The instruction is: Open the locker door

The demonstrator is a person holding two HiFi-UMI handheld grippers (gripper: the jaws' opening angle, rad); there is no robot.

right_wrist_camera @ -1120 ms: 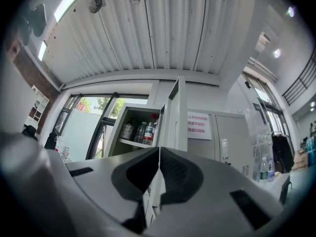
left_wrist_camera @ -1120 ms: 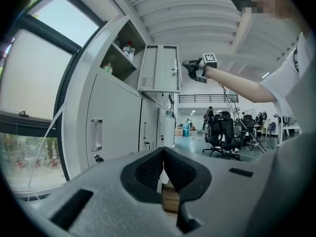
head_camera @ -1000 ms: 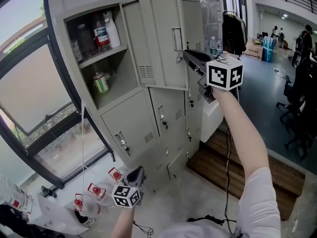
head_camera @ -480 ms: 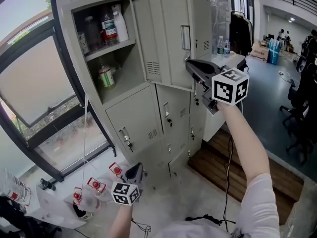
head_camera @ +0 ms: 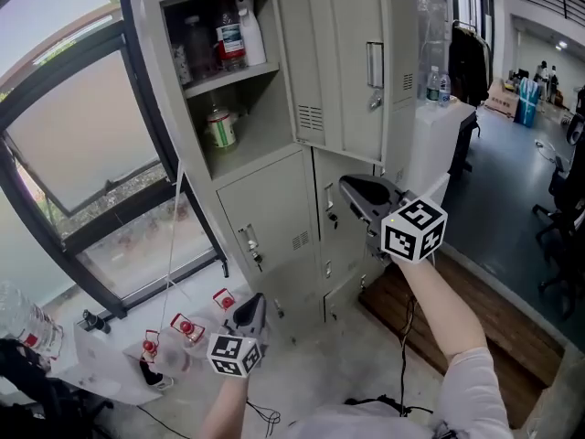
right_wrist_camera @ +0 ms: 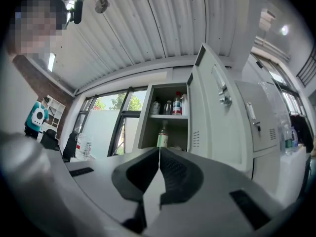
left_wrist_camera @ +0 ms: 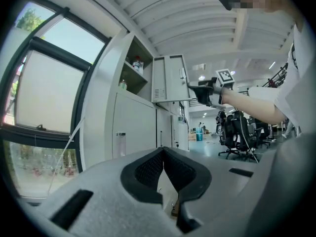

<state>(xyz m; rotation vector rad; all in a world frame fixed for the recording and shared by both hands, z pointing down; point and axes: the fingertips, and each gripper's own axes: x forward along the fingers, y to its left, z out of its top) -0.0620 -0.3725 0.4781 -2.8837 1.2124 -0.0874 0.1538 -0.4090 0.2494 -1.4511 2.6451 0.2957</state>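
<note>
The grey locker's upper door (head_camera: 352, 62) stands swung open, its handle (head_camera: 375, 65) facing me. Inside the open compartment (head_camera: 224, 90) are bottles on the top shelf (head_camera: 233, 35) and one green-labelled bottle (head_camera: 219, 128) below. My right gripper (head_camera: 347, 184) is shut and empty, held below the door's bottom edge and apart from it. In the right gripper view the closed jaws (right_wrist_camera: 159, 151) point up at the open compartment and the door (right_wrist_camera: 212, 117). My left gripper (head_camera: 255, 300) hangs low near the floor, shut with nothing in it (left_wrist_camera: 163, 153).
The lower locker doors (head_camera: 270, 213) are closed. Red-capped bottles (head_camera: 187, 327) lie on the floor at the left by the window (head_camera: 82, 154). Two water bottles (head_camera: 437, 85) stand on a white counter right of the lockers. A wooden platform (head_camera: 475, 309) and office chairs (head_camera: 567, 208) are at the right.
My right gripper has dropped from beside the door's lower edge to well below it, still shut. The door stays open. The left gripper has hardly moved.
</note>
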